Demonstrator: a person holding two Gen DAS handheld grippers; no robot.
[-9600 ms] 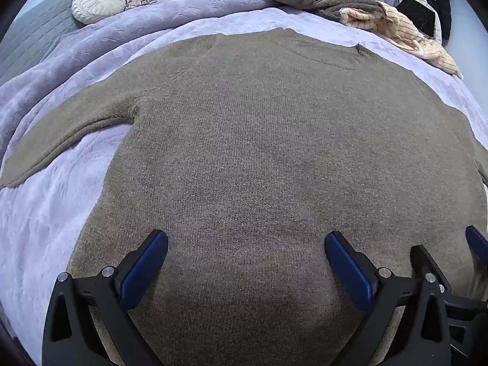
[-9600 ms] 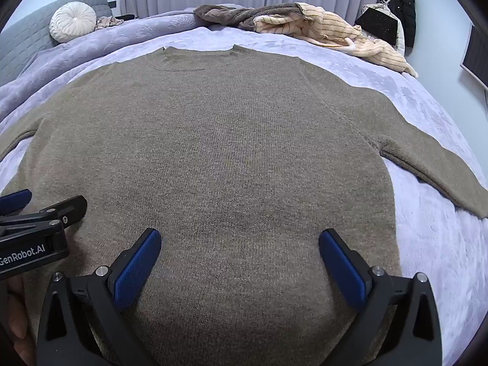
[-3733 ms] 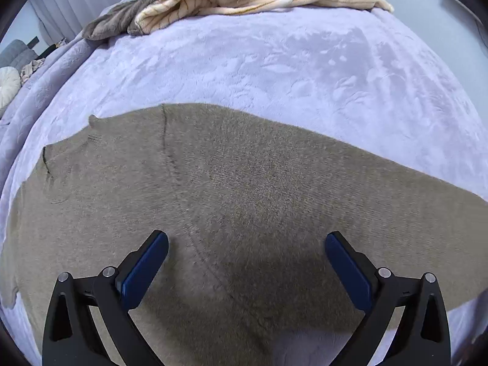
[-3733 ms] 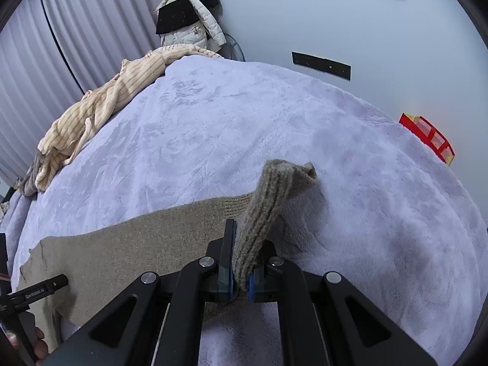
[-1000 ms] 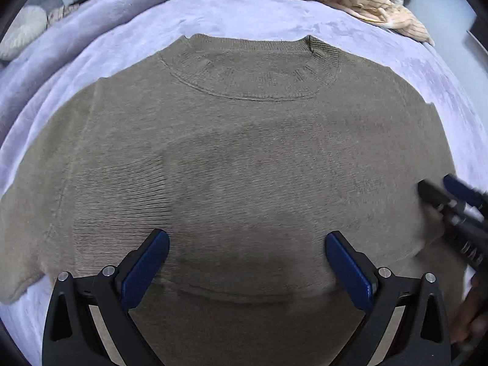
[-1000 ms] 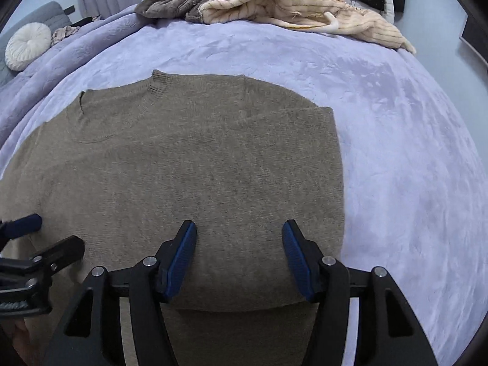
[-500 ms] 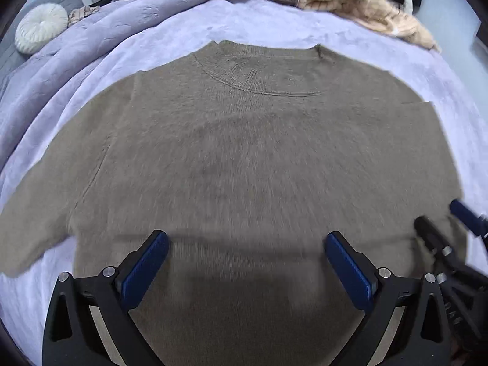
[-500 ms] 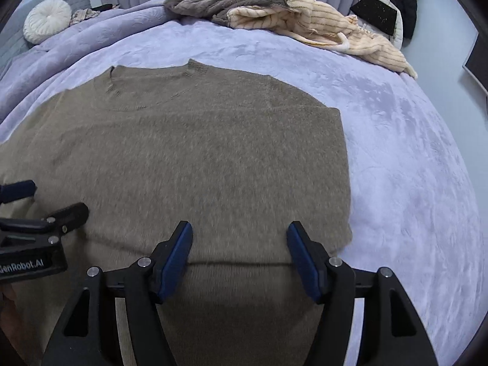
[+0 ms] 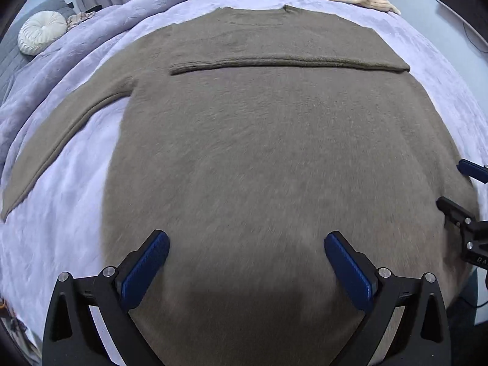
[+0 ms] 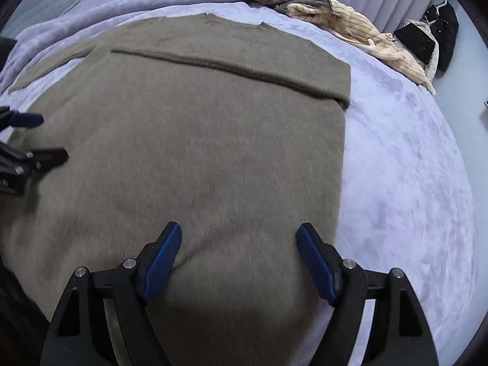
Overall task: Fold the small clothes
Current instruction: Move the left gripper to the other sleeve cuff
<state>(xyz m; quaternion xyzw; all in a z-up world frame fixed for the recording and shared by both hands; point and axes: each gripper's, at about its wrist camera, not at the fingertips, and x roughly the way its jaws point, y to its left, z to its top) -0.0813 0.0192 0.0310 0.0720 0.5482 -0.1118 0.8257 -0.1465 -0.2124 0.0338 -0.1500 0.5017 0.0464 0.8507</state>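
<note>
An olive-brown knit sweater (image 9: 259,158) lies flat on the lilac bedspread (image 9: 61,213), neck at the far side. Its right sleeve (image 9: 289,62) is folded across the chest; it also shows in the right wrist view (image 10: 231,67). Its left sleeve (image 9: 61,140) lies spread out to the left. My left gripper (image 9: 247,259) is open and empty above the lower body of the sweater. My right gripper (image 10: 238,256) is open and empty above the sweater's (image 10: 183,152) lower right part. Each gripper shows at the edge of the other's view.
A heap of other clothes, brown and cream-striped (image 10: 350,21), lies at the far side of the bed. A round white cushion (image 9: 41,36) sits on a grey couch at far left. Dark garments (image 10: 436,36) hang at far right. Bare bedspread (image 10: 411,167) lies right of the sweater.
Both grippers have drawn back toward the sweater's hem, so more of the sweater shows. The right gripper's jaws have opened wider. The sweater itself has not moved.
</note>
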